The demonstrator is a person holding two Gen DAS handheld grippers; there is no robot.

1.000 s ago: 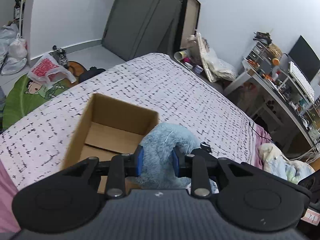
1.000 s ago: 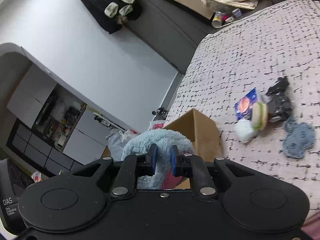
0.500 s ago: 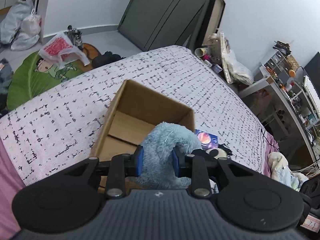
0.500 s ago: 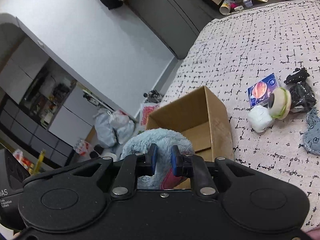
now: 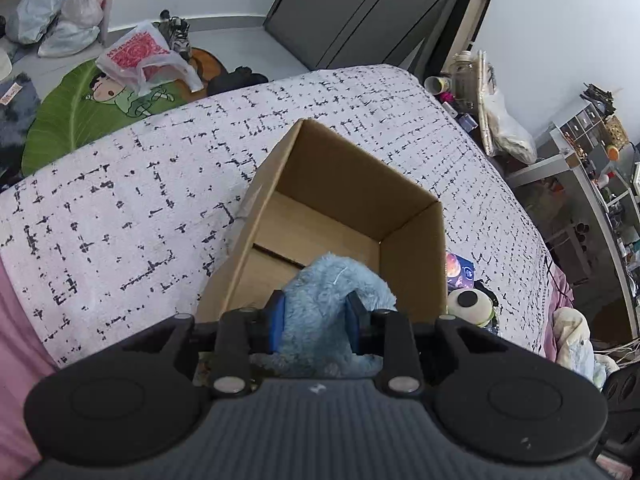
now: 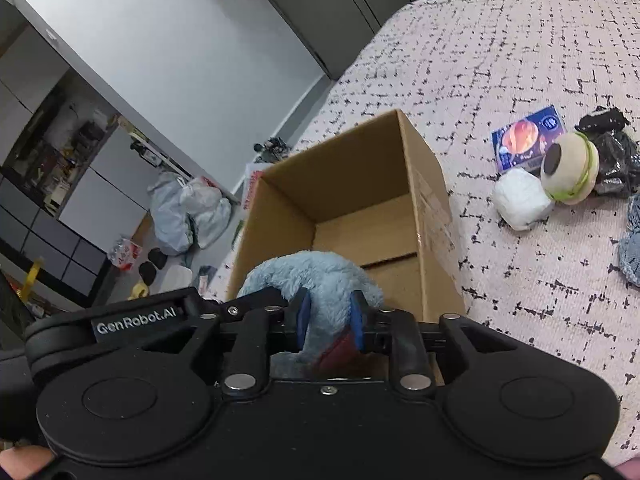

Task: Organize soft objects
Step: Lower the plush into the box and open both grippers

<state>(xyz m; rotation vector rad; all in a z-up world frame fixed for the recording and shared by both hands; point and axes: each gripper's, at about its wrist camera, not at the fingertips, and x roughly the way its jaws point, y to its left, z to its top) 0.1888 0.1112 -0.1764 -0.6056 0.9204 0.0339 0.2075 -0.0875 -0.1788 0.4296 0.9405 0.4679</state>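
Left wrist view: the left gripper (image 5: 316,322) clenches the blue plush (image 5: 332,304) at lower centre, over the near end of the open box (image 5: 412,256). The plush arches upward, its axis unclear.

Right wrist view: the right gripper (image 6: 330,322) has its jaws opening, pads still against the plush (image 6: 316,276) at lower centre, above the box (image 6: 428,208).

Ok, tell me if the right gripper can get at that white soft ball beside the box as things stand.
Probably not yet: the right gripper, jaws opening, has the blue plush between its pads over the cardboard box. Otherwise the white ball lies uncovered on the bed.
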